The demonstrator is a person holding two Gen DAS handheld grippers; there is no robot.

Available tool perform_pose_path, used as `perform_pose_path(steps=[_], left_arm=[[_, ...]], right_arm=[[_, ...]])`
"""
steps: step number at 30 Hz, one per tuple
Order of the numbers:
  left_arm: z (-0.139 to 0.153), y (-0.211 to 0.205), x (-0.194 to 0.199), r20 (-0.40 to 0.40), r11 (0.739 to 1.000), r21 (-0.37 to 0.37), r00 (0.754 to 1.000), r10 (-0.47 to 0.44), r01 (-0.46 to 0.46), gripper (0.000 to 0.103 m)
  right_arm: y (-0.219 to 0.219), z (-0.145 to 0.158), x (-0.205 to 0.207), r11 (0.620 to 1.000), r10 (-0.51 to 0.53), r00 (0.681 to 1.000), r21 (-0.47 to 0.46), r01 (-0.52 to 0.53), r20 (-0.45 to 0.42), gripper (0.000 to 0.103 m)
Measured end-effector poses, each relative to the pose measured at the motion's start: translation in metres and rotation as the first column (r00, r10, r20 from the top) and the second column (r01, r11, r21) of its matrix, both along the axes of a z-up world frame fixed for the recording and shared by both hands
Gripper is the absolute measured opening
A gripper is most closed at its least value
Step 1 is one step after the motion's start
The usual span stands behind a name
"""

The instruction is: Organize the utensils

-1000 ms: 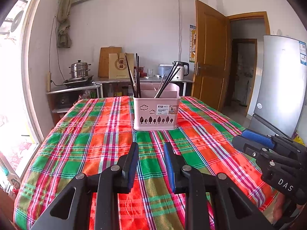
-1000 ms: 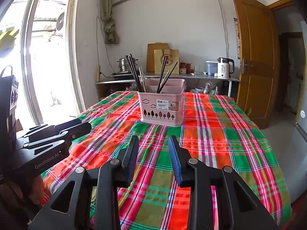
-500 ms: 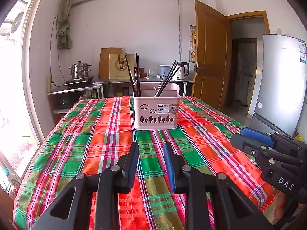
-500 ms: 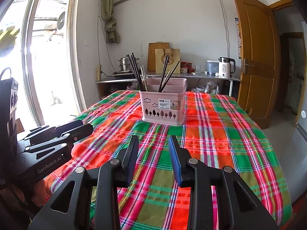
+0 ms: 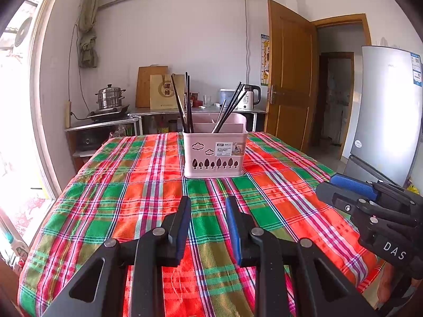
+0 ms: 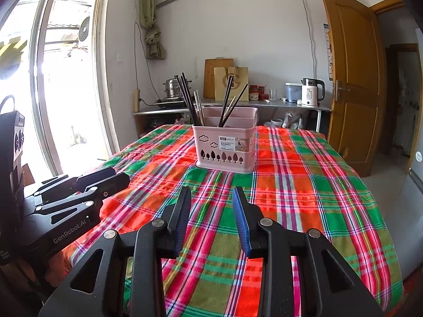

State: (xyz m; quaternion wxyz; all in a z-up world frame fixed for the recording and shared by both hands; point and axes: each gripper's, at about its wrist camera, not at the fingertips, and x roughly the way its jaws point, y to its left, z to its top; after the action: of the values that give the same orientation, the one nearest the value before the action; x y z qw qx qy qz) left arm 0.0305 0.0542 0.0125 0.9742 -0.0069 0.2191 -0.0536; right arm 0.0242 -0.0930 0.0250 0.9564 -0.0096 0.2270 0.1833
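Landmark: pink basket (image 5: 214, 148), upright on the plaid cloth (image 5: 148, 185) covering the desk, about mid-width and toward the far side.

Utensils: dark chopsticks (image 5: 185, 100) stand in the basket's left compartment and lean left; a second bundle (image 5: 230, 108) sits in a compartment right of it and leans right. A few paler sticks are mixed in. From the right wrist view the same two bundles show (image 6: 189, 97) and (image 6: 232, 100). No loose utensil is visible on the cloth on the near side of the basket.

Left tool (image 5: 207, 222): on the near side of the basket, well apart from it, pointing at it and tilted slightly down. Jaws part-open with a clear gap, nothing between them.

Right tool (image 6: 211, 211): also on the near side of the basket, well apart, aimed at it. Jaws part-open, a little wider than the left, empty. Each tool shows at the edge of the other's view, side by side.

Step (judged): either the start, before any pick, or the end, with everything already binned. The frames do not settle which. Both tools are poised, neither engaged.

Next move (judged): if sorting goes on, one tool must travel forward to the basket and close on a single stick above the rim; the stems are thin and crossed, so the approach needs to line the pads across one stem, clear of its neighbours.

Risk (judged): the basket looks light; a sideways pull may tip it or slide it on the cloth.
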Motion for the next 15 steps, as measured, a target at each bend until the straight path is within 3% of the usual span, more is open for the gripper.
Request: perform_pose_path(steps=[15], left_arm=[[0.0003,0.0002,-0.0042,0.007,1.0,0.003,1.0,0.008,-0.008,0.027]], right_arm=[[-0.0002,-0.0001,0.0003,1.0,0.0,1.0,-0.002,0.0,0.0,0.033]])
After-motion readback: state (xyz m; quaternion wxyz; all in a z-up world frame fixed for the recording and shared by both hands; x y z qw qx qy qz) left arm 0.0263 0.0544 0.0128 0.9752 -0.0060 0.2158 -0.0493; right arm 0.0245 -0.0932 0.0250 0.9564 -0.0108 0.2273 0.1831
